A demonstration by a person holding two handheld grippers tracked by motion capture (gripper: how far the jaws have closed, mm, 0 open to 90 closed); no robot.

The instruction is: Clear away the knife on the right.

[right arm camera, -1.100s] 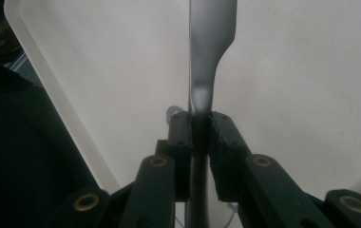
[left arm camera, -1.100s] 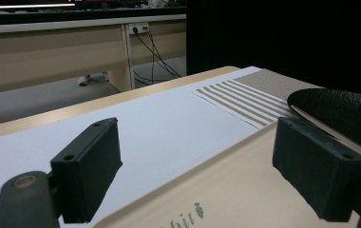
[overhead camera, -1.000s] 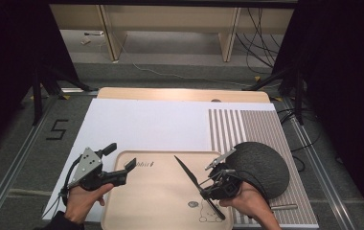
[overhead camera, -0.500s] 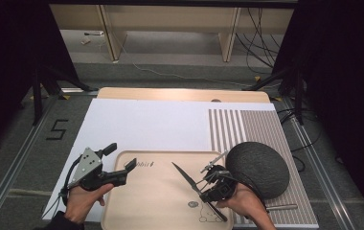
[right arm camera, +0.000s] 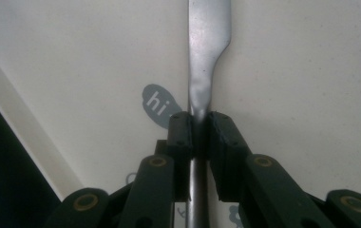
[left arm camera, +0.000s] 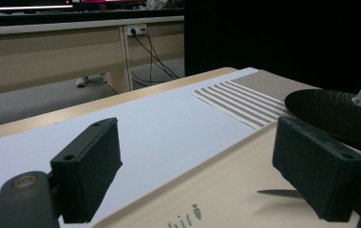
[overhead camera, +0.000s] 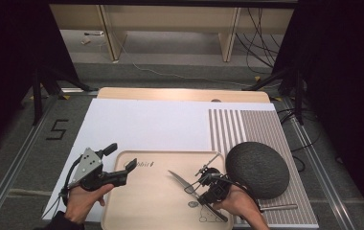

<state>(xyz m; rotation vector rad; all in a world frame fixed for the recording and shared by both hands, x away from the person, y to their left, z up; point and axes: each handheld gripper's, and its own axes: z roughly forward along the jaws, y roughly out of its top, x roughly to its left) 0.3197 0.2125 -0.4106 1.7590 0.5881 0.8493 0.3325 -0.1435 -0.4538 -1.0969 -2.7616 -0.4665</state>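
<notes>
Steel knife point(right arm camera: 206, 57), clamped at its handle by right hand-held gripper point(right arm camera: 198, 126), blade kept over wooden tray point(overhead camera: 146, 201); left hand-held gripper point(left arm camera: 207, 166) released, idle lower left.

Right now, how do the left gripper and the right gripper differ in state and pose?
The left gripper has its jaws wide apart with nothing between them; the right gripper is shut on the knife. The left sits at the wooden tray's left edge; the right is over the tray beside the dark plate. Each is hand-held.

A knife point(overhead camera: 182, 180) lies over the board point(overhead camera: 146, 201); plate point(overhead camera: 256, 168) right.
</notes>
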